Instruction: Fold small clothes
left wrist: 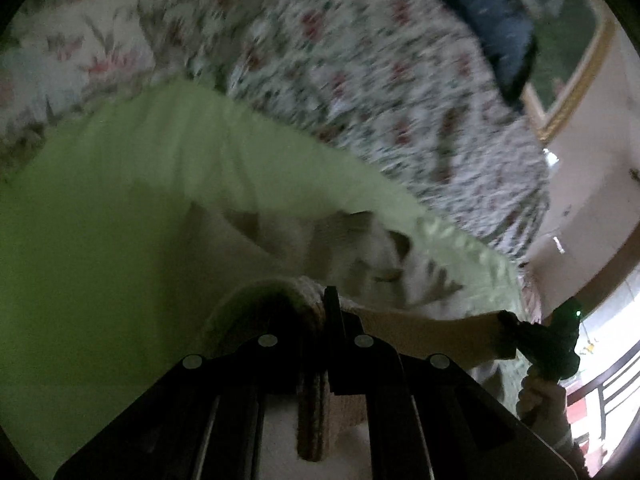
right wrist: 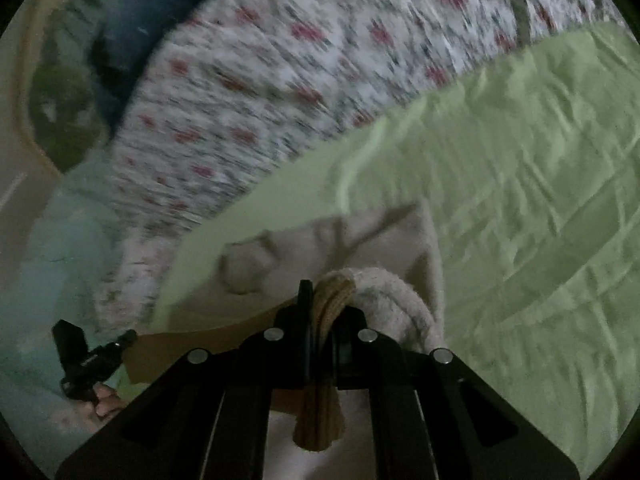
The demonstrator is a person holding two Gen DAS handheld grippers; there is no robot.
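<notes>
A small cream and tan knit garment (left wrist: 360,256) hangs stretched between my two grippers above a light green sheet (left wrist: 100,208). My left gripper (left wrist: 326,312) is shut on one ribbed tan edge of it. My right gripper (right wrist: 316,304) is shut on the other ribbed edge (right wrist: 320,412), with the cream body (right wrist: 328,240) draped ahead over the green sheet (right wrist: 520,184). The right gripper shows in the left wrist view (left wrist: 548,344), and the left gripper in the right wrist view (right wrist: 88,356). Both views are motion blurred.
A floral bedspread (left wrist: 380,92) lies beyond the green sheet, also in the right wrist view (right wrist: 260,92). A dark blue item (left wrist: 492,20) sits at its far end. A gold-framed picture (left wrist: 572,80) hangs on the wall.
</notes>
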